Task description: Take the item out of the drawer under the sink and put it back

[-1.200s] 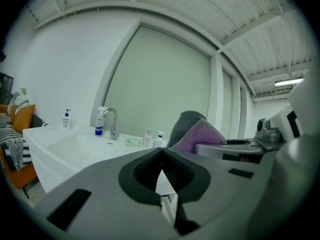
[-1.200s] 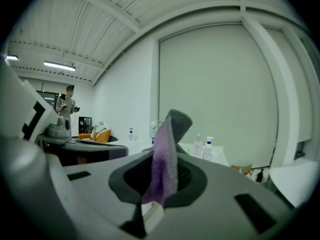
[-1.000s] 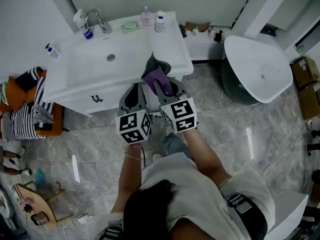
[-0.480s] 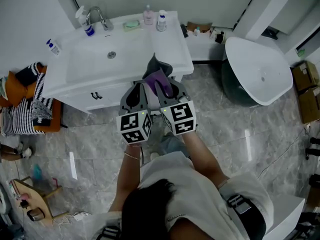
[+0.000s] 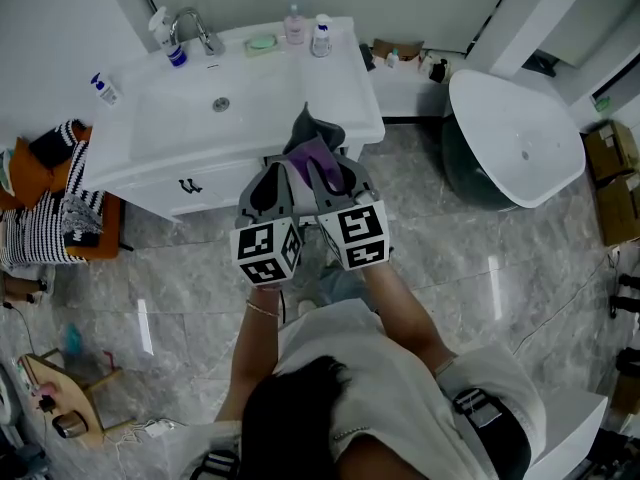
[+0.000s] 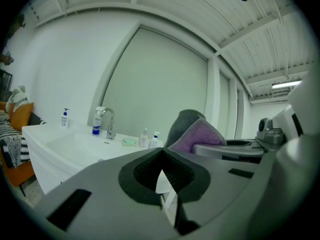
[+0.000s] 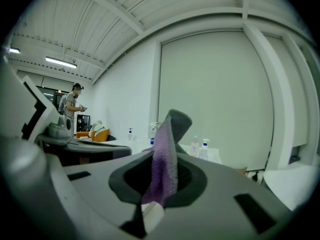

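A purple and grey cloth (image 5: 312,146) stands up between the jaws of my right gripper (image 5: 325,173), which is shut on it. In the right gripper view the cloth (image 7: 166,154) rises out of the gripper (image 7: 159,170) as a folded strip with a grey rolled top. My left gripper (image 5: 268,186) is right beside it on the left, shut, with nothing between its jaws (image 6: 161,152). Both are held in front of the white vanity (image 5: 330,88), near its right end. The vanity's drawer front with a dark handle (image 5: 190,185) lies to their left. The cloth (image 6: 197,133) also shows in the left gripper view.
The sink basin (image 5: 215,108) has a faucet (image 5: 195,30) and several bottles (image 5: 320,38) along its back. A white bathtub (image 5: 515,133) stands to the right. A striped cloth on an orange seat (image 5: 45,223) is on the left. A person (image 7: 74,101) stands far off.
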`<state>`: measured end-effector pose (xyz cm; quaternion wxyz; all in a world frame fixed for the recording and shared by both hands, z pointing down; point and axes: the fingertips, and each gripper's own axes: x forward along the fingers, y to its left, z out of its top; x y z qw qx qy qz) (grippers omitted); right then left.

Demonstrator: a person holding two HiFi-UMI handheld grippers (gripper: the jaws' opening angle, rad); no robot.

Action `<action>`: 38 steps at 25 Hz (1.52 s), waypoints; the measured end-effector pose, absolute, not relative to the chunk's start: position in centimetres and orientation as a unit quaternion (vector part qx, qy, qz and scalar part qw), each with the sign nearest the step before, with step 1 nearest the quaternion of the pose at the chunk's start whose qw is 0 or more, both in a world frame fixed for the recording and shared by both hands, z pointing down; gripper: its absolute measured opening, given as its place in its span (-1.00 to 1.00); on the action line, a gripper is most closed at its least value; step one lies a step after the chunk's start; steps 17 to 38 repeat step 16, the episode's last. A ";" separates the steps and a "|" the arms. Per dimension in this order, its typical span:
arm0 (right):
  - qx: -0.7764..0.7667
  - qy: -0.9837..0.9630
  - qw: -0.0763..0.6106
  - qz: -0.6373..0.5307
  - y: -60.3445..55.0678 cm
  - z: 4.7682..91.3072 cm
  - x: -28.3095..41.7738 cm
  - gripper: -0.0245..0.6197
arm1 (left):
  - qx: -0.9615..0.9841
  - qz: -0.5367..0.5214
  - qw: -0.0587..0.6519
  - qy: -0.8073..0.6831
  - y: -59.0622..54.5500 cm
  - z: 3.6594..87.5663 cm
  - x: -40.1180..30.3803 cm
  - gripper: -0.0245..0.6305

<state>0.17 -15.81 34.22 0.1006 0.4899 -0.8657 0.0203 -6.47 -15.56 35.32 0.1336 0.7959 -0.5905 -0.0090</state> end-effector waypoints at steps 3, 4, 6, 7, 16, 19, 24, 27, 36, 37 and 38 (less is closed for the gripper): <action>0.490 -0.866 0.101 0.021 -15.7 34.1 0.3 -0.76 | 0.799 -0.006 0.129 -0.587 -15.4 35.3 -6.3 -0.91; 0.490 -0.866 0.101 0.021 -15.7 34.1 0.3 -0.76 | 0.799 -0.004 0.129 -0.587 -15.4 35.4 -6.2 -0.91; 0.488 -0.866 0.102 0.021 -15.6 34.1 0.2 -0.76 | 0.797 0.001 0.130 -0.589 -15.3 35.5 -6.3 -0.91; 0.488 -0.867 0.102 0.021 -15.5 34.1 0.2 -0.76 | 0.797 0.004 0.130 -0.590 -15.1 35.5 -6.3 -0.91; 0.484 -0.869 0.098 0.027 -15.4 33.8 0.7 -0.76 | 0.798 0.009 0.147 -0.584 -14.9 36.2 -5.7 -0.91; 0.484 -0.869 0.098 0.027 -15.4 33.8 0.7 -0.76 | 0.798 0.009 0.147 -0.584 -14.9 36.2 -5.7 -0.91; 0.484 -0.869 0.098 0.027 -15.4 33.8 0.7 -0.76 | 0.798 0.009 0.147 -0.584 -14.9 36.2 -5.7 -0.91; 0.484 -0.869 0.098 0.027 -15.4 33.8 0.7 -0.76 | 0.798 0.009 0.147 -0.584 -14.9 36.2 -5.7 -0.91; 0.484 -0.869 0.098 0.027 -15.4 33.8 0.7 -0.76 | 0.798 0.009 0.147 -0.584 -14.9 36.2 -5.7 -0.91; 0.484 -0.869 0.098 0.027 -15.4 33.8 0.7 -0.76 | 0.798 0.009 0.147 -0.584 -14.9 36.2 -5.7 -0.91; 0.484 -0.869 0.098 0.027 -15.4 33.8 0.7 -0.76 | 0.798 0.009 0.147 -0.584 -14.9 36.2 -5.7 -0.91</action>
